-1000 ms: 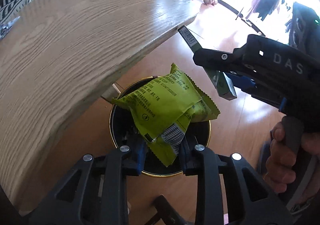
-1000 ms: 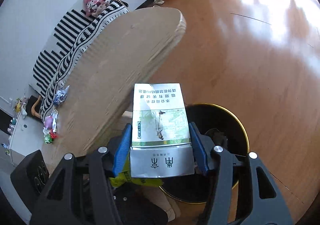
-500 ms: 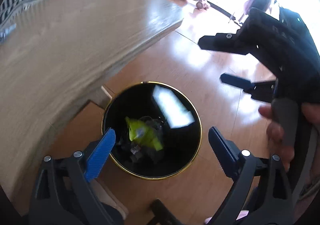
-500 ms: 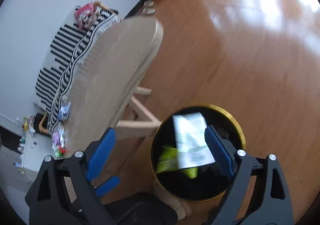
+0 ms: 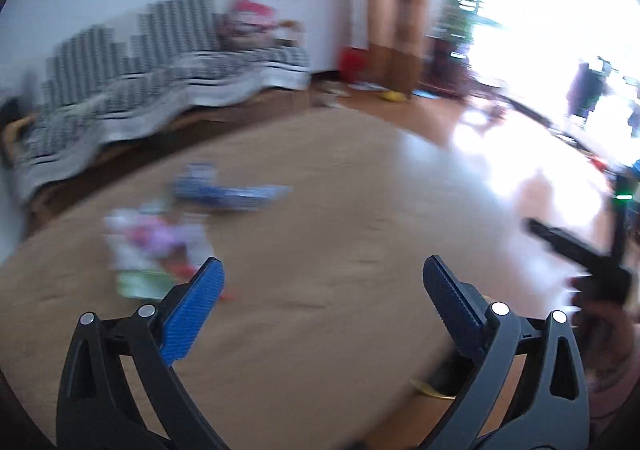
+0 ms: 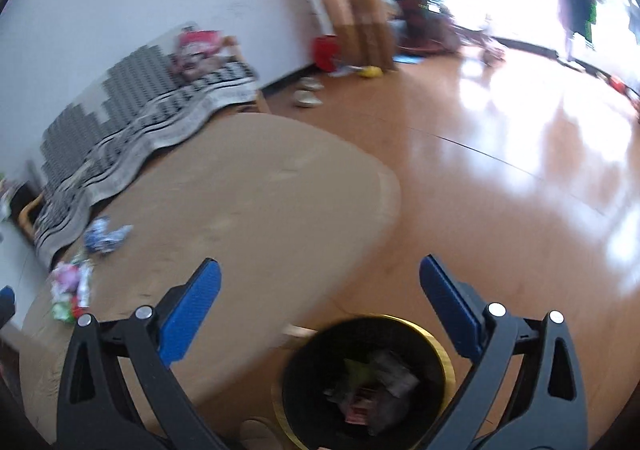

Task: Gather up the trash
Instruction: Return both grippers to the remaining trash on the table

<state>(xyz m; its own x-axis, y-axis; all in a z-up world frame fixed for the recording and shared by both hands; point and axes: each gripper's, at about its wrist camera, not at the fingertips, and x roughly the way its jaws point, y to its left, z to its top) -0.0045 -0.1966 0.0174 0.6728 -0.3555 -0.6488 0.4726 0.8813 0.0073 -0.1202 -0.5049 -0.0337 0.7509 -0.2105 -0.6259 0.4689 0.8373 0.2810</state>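
My left gripper (image 5: 322,270) is open and empty over the wooden table (image 5: 340,250). A blue-and-white wrapper (image 5: 228,189) and a pink, white and green wrapper pile (image 5: 156,246) lie blurred on the table ahead, to the left. My right gripper (image 6: 318,274) is open and empty above the black, gold-rimmed bin (image 6: 366,382), which holds dropped trash. The right wrist view also shows the blue wrapper (image 6: 106,238) and the pink pile (image 6: 72,286) at the table's far left.
A striped-covered sofa (image 6: 132,109) stands behind the table (image 6: 248,217). The wooden floor (image 6: 500,189) spreads to the right toward bright windows. The other gripper's black body (image 5: 580,262) shows at the right of the left wrist view.
Both grippers opened and dropped the green bag and the white box into the bin. Both then swung up; the left one now faces the table top and its wrappers.
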